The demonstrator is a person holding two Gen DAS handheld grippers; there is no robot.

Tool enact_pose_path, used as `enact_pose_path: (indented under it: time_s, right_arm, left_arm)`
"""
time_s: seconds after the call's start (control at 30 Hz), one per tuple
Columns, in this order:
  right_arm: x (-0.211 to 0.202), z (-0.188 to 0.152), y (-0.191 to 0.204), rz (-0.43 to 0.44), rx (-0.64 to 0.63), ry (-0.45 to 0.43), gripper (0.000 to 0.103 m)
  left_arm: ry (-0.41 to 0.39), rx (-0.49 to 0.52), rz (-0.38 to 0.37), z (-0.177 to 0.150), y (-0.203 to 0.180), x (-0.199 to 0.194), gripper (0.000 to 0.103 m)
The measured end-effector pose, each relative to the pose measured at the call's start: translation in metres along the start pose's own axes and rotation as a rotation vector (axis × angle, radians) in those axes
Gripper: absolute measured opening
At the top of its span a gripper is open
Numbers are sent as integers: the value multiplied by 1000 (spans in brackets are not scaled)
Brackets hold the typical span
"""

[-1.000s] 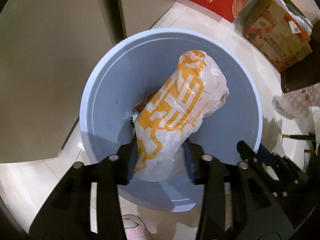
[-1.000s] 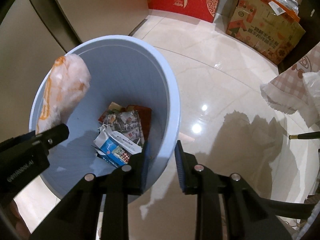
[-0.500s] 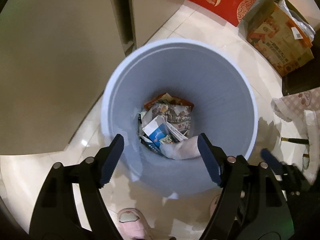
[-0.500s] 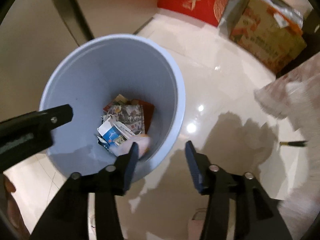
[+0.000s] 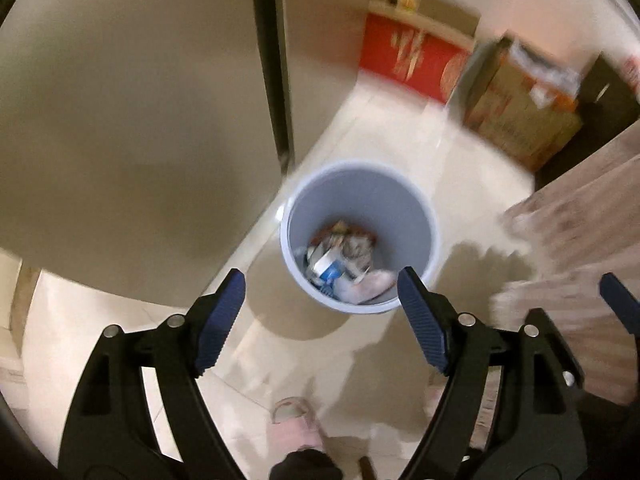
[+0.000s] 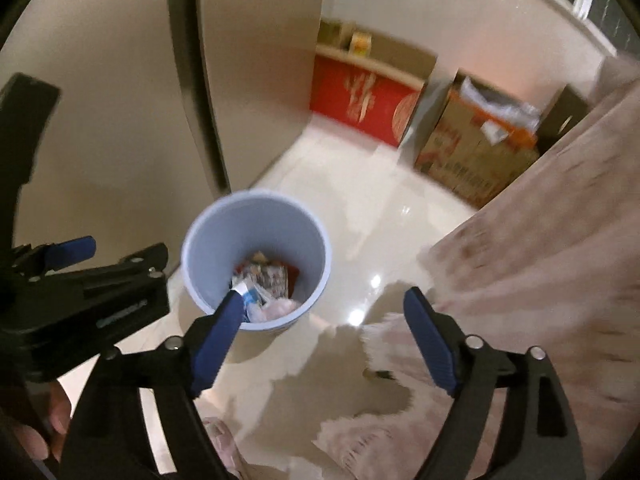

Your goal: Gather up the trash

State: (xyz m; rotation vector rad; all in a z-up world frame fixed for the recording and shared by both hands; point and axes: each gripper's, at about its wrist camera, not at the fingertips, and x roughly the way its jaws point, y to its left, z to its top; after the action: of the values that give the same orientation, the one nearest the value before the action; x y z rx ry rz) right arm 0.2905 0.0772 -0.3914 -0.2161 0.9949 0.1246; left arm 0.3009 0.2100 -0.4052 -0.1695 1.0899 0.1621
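Floor-standing grey bin (image 5: 424, 216) holds wrappers, cartons (image 5: 328, 268), white bag (image 5: 364, 288).

A red box (image 6: 366, 106) with gold lettering stands on the glossy pale tiled floor (image 6: 372, 200) against the wall, 1 printed cardboard box (image 6: 476, 156) just beside it. A pinkish fringed cloth (image 6: 540, 240) hangs at right.

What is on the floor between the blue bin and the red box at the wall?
Nothing: in the right wrist view only bare glossy tile floor lies between the blue bin and the red box.
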Motion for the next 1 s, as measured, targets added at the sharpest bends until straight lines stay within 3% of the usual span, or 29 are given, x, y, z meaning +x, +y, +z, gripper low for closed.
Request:
enact_pose_path:
  time_s: [0.07, 0.27, 0.37, 0.53, 0.8, 1.0]
  right_arm:
    - [-40, 5, -3, -2, 0, -50, 88]
    - [-183, 15, -28, -27, 4, -228, 94]
    - [-239, 13, -46, -58, 38, -278, 96]
    - [-338, -4, -85, -58, 84, -388, 97]
    - [-442, -34, -142, -29, 168, -514, 97]
    - [-485, -46, -163, -59, 205, -599, 97]
  left_arm:
    - [-63, -17, -31, -2, 2, -52, 79]
    - [-288, -2, -33, -12, -3, -209, 85]
    - [-370, 33, -24, -18, -13, -271, 87]
    - [-497, 83, -74, -39, -40, -369, 89]
    - [-673, 177, -137, -70, -85, -470, 90]
    - [-723, 213, -172, -87, -106, -512, 91]
